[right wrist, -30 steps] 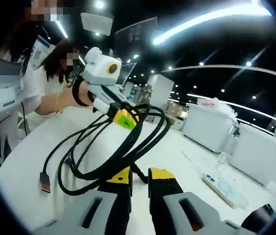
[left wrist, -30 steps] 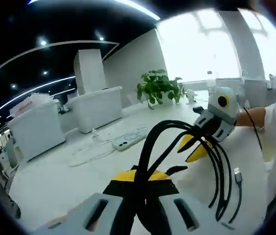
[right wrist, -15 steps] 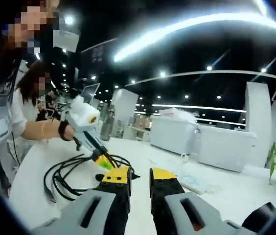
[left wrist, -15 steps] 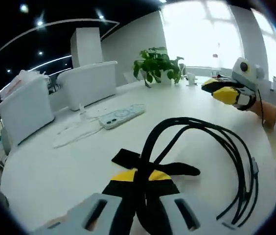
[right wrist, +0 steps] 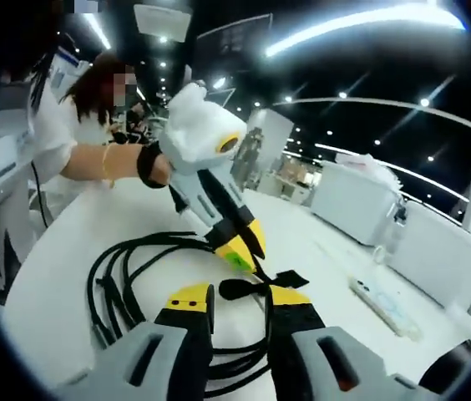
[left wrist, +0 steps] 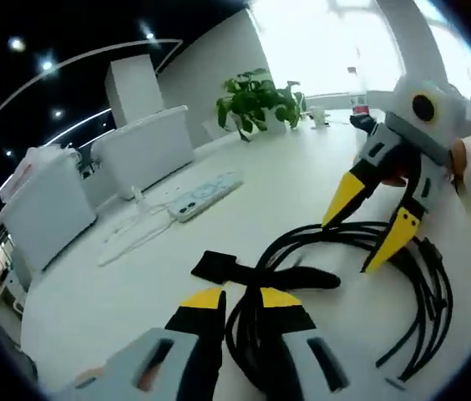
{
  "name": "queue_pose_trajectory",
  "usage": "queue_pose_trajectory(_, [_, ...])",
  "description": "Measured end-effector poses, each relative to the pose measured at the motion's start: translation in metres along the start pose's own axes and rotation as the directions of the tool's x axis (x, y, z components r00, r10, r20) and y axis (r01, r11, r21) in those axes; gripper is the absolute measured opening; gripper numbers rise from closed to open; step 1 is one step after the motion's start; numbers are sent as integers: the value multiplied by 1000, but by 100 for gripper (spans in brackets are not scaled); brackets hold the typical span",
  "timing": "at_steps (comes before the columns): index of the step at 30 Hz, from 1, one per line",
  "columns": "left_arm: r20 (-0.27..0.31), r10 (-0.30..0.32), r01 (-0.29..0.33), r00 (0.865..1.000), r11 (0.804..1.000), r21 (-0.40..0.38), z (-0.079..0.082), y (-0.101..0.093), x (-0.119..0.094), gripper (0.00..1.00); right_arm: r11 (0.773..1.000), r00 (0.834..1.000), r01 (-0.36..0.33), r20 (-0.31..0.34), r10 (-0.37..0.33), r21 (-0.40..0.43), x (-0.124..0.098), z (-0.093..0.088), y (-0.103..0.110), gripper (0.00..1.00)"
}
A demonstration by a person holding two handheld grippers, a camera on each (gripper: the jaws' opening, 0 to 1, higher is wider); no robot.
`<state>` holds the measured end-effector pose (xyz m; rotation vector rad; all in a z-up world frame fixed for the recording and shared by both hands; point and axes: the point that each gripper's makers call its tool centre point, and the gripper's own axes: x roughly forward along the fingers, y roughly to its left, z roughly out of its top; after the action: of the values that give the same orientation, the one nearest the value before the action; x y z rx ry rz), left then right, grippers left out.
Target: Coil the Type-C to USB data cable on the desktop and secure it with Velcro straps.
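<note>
i pin the coiled cable (left wrist: 402, 276) on the table (left wrist: 135, 276) with my nearly closed left gripper (left wrist: 240, 299); my right gripper (left wrist: 377, 225), open and empty, next wraps the velcro strap (left wrist: 219, 267).

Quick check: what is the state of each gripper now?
Left gripper: shut on the coiled cable, near its Velcro strap.
Right gripper: open, jaws straddling the cable, gripping nothing.

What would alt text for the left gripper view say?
A coiled black cable lies on a white desktop, with the left gripper beside its black Velcro strap and the open right gripper over the coil.
</note>
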<state>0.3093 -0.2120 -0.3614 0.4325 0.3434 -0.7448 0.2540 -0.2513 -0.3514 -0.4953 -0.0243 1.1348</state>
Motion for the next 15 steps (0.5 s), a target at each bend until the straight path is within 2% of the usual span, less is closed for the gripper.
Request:
queue_pose_trajectory(1, [7,1,-1,1000,1000,-4,2,0,-1,16,1000,1000,-1,-7,1,-9,2,-1,2,26])
queue_pose_trajectory(2, [20,7,-7,1000,1000,-3,5,1,0,16,998,999,17,-32,-19,-65,4,-3,1,27])
queue_pose_trajectory(3, [37,17,-17,999,1000,-2,9,3,1,16,995,999,17,-31,-20,-96,7,-3,2,27])
queue_pose_trajectory(6, [63,44,-43,997,999,-16,18,10,4,16,992,999,20,-42,-25,-122,16,-4,6,27])
queue_pose_trajectory(8, [81,40,-38,996,999,-27,23,9,1,16,979,995,50,-72,-66,-200,20,-7,-1,26])
queue_pose_trajectory(11, [85,46,-44,995,999,-16,25,9,-3,16,950,988,110,-70,-136,-293,20,-7,-13,21])
queue_pose_trajectory(12, [84,46,-45,995,999,-14,25,10,-5,16,943,987,117,-71,-146,-312,20,-8,-16,20])
queue_pose_trajectory(15, [78,21,-19,997,1000,-22,22,5,-8,16,943,985,120,-84,-153,-311,20,-11,-18,18])
